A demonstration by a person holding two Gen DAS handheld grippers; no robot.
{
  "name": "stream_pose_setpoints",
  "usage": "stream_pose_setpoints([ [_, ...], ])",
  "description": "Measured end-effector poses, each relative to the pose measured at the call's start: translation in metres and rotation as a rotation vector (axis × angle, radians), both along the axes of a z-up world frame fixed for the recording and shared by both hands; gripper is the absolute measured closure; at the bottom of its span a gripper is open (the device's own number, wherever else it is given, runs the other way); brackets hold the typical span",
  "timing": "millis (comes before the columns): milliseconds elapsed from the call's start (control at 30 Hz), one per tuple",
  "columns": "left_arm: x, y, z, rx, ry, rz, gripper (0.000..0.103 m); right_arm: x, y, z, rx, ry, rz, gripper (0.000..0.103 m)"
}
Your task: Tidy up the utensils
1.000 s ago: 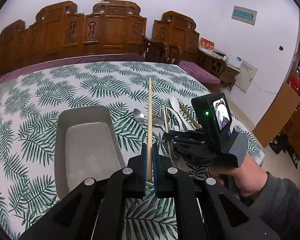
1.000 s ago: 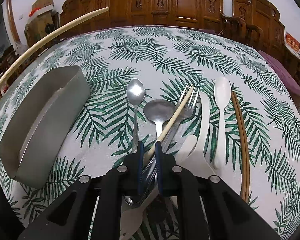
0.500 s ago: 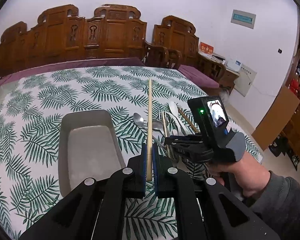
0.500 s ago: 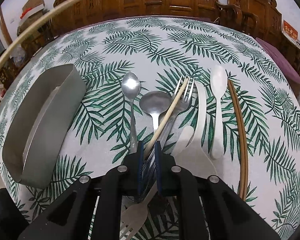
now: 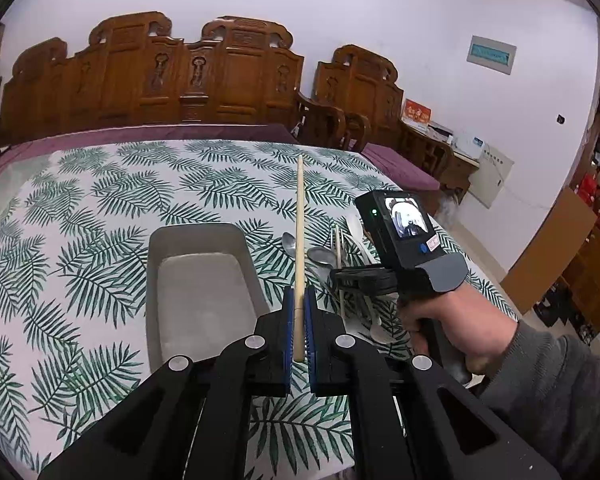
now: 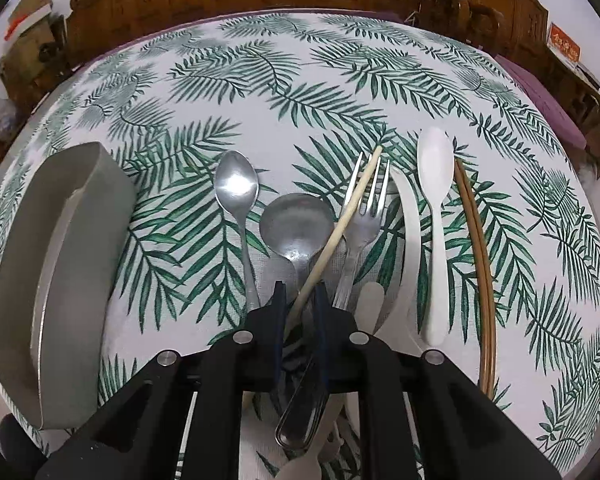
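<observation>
Two pale chopsticks are in my grippers, one in each, and I place everything relative to the grey tray [image 5: 196,280].

Left gripper [image 5: 299,320]: its fingers are clamped on the first pale chopstick [image 5: 299,232]. The stick projects forward above the table, just right of the tray's right wall, clear of the leaf-print tablecloth [image 5: 80,248].

To the right of the tray, in the right wrist view, the utensils lie in a row on the cloth. Nearest the tray is a small metal spoon [image 6: 236,188]. Next is a round-bowled metal spoon [image 6: 297,226], then a metal fork [image 6: 366,216], a white knife [image 6: 410,220], a white plastic spoon [image 6: 435,200], and, farthest from the tray, a pair of brown chopsticks [image 6: 480,248].

Right gripper [image 6: 300,300]: I hold it over the spoon handles, well right of the tray. Its fingers are closed on the second pale chopstick [image 6: 352,208], which slants across the fork tines. The person's hand [image 5: 456,320] grips its handle.
</observation>
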State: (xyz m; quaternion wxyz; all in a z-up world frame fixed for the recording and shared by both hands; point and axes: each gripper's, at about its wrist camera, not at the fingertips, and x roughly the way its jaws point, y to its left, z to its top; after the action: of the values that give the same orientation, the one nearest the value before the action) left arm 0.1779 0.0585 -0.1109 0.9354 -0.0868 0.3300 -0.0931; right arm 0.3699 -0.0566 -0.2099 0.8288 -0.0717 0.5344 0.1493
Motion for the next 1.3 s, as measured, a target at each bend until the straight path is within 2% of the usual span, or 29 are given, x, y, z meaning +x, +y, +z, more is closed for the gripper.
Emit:
stream_pose_setpoints([
  [33,-0.001,0.001,0.000,0.000,0.000,0.001,0.099,-0.001,-0.002,0.001,0.003,-0.005,-0.006,0.089],
  [67,-0.002,0.002,0.000,0.002,-0.001,0.002,0.099,-0.003,-0.003,0.002,0.005,-0.009,-0.006,0.094],
  [200,-0.002,0.007,-0.002,0.018,0.000,0.014,0.099,-0.009,-0.013,0.010,0.035,-0.034,-0.018,0.097],
  [400,0.001,0.016,-0.008,0.035,0.012,0.034,0.099,-0.020,-0.023,0.028,0.109,-0.057,-0.010,0.097],
  [667,0.013,0.030,-0.031,0.077,0.080,0.067,0.099,-0.028,-0.025,0.058,0.202,-0.101,0.018,0.097],
  [1100,0.041,0.043,-0.064,0.167,0.229,0.103,0.099,-0.052,0.007,0.085,0.259,-0.140,0.134,0.097],
  [1300,0.039,0.054,-0.069,0.131,0.244,0.131,0.098,-0.068,0.034,0.092,0.304,-0.131,0.203,0.097],
])
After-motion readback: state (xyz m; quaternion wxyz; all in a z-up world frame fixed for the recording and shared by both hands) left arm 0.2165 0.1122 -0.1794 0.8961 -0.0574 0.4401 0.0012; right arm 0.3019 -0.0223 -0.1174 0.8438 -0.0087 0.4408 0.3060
